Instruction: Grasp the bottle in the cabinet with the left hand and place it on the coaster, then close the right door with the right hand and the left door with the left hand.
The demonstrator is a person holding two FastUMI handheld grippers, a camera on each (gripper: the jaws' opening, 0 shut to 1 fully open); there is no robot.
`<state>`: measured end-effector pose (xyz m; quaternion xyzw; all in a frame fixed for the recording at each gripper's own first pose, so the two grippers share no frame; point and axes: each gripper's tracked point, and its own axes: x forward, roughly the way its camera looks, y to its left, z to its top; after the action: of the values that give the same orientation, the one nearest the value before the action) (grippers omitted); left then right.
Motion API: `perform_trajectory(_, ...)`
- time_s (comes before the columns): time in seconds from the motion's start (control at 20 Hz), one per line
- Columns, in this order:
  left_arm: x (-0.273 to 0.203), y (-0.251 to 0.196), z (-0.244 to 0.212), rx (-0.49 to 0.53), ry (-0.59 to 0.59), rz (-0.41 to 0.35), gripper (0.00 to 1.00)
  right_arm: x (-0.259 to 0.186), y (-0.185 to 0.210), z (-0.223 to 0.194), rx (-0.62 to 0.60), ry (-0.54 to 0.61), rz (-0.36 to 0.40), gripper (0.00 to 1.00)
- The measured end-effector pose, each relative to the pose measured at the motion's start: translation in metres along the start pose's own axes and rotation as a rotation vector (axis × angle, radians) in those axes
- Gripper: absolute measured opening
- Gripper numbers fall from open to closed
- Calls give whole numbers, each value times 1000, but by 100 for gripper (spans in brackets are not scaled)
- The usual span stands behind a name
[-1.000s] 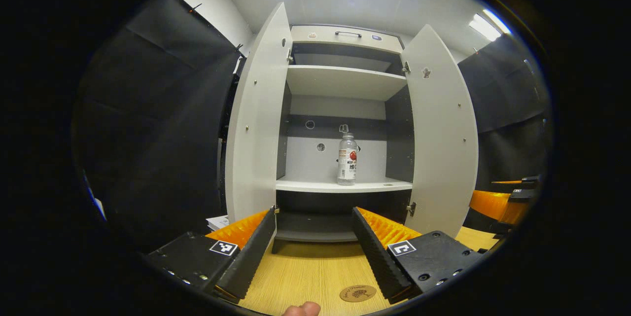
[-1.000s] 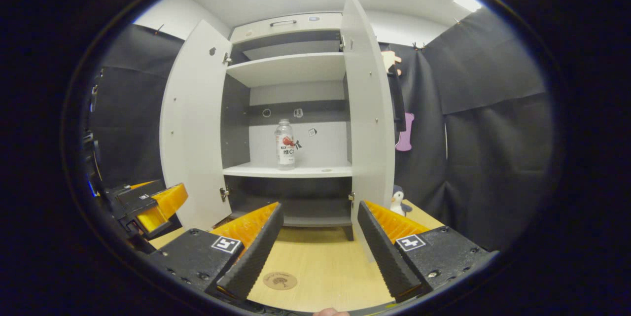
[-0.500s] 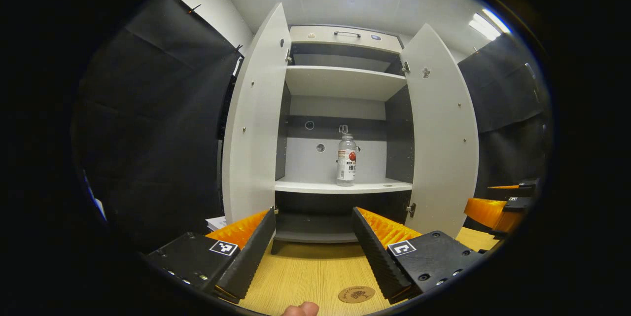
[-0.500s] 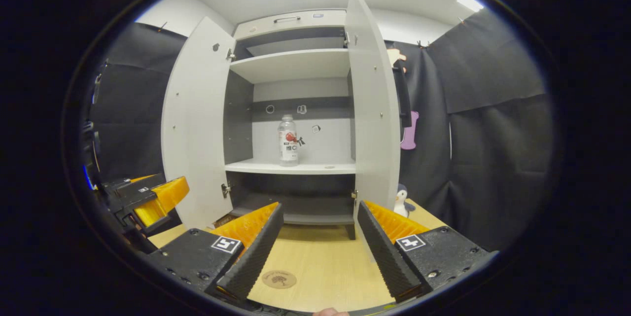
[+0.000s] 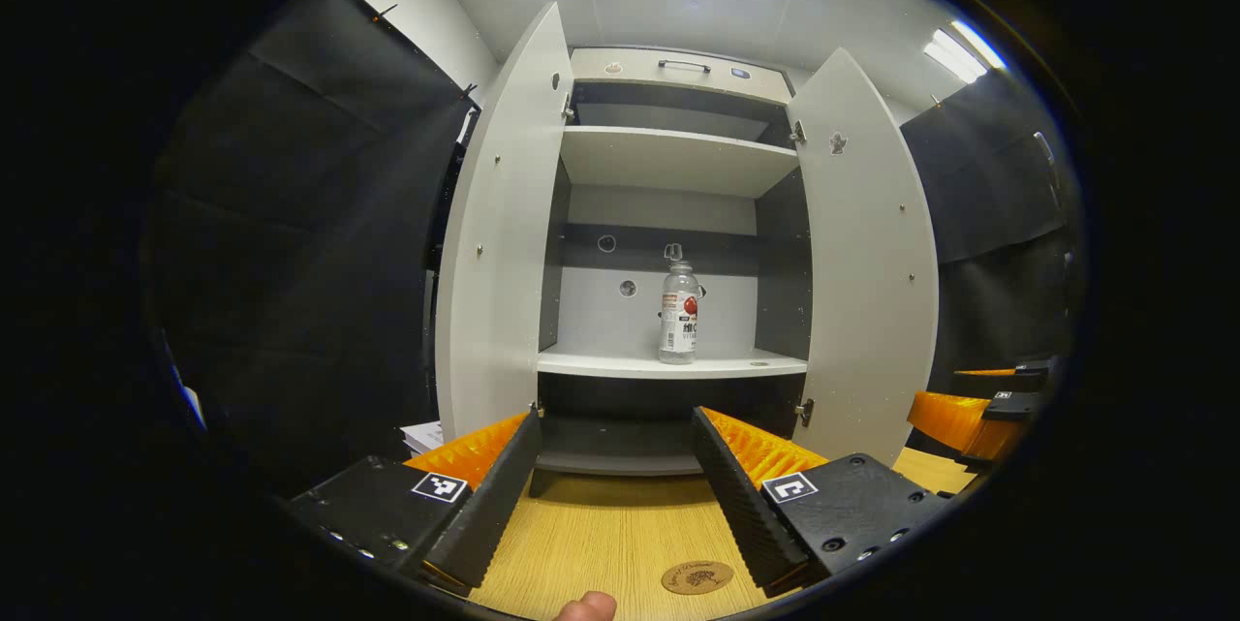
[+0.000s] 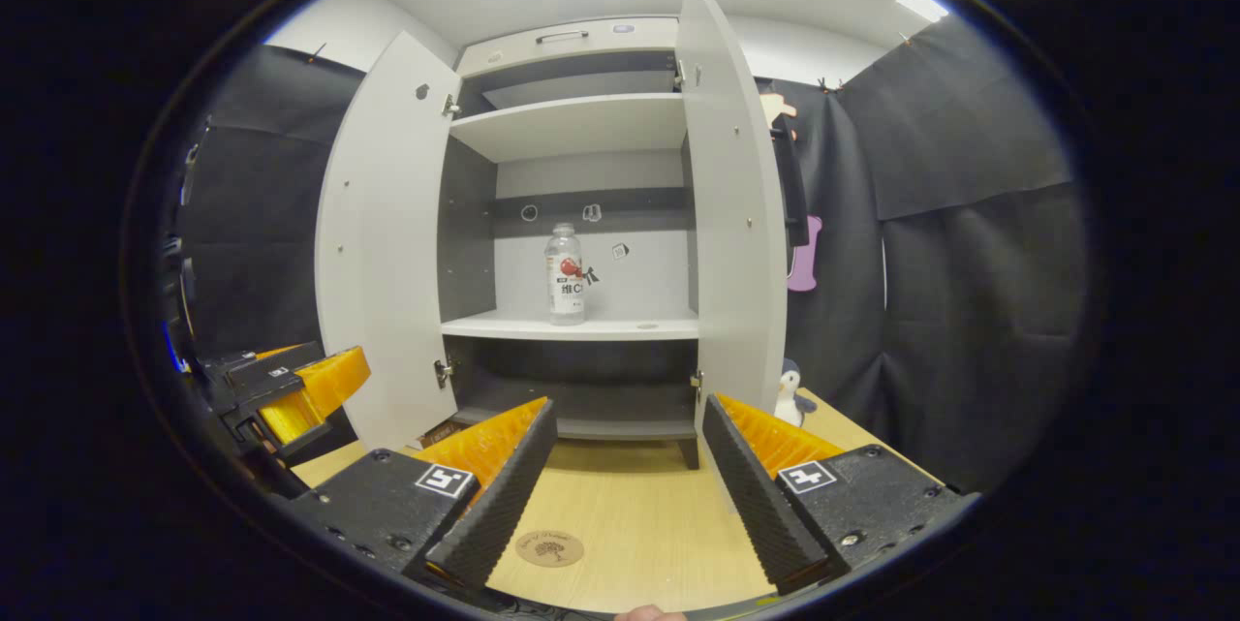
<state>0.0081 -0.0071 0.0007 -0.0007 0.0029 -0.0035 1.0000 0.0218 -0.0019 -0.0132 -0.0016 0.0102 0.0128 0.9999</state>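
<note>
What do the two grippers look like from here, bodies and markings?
Each gripper has two long ridged fingers on black blocky bodies with screw heads. The left gripper carries a small square black-and-white marker on each finger base, and so does the right gripper. The fingers' outer flanks are ribbed. No cables or sleeves can be made out; a fingertip peeks in at the bottom edge.

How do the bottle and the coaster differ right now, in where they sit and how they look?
The bottle stands upright on the cabinet's middle shelf; the coaster lies flat on the wooden table in front of the cabinet. The bottle is tall, clear and labelled; the coaster is a low brown disc. Neither is touched by a gripper.
</note>
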Motion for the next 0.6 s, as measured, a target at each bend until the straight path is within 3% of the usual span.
perform_trajectory(0.3, 5, -2, 5, 11, -10, -16, 95, -2, -2, 2, 0, -5, -9, 99)
perform_trajectory(0.35, 7, -3, 8, 11, -13, -21, 95, -2, -2, 3, 1, -8, -10, 96)
perform_trajectory(0.4, 10, -4, 9, 8, -15, -26, 90, -3, -2, 3, 2, -8, -10, 99)
perform_trajectory(0.5, 20, -10, 13, 0, -18, -50, 95, -3, -1, 2, 3, -4, -9, 96)
perform_trajectory(0.6, 36, -20, 20, -10, -18, -85, 94, -4, -2, 4, -1, -7, -9, 99)
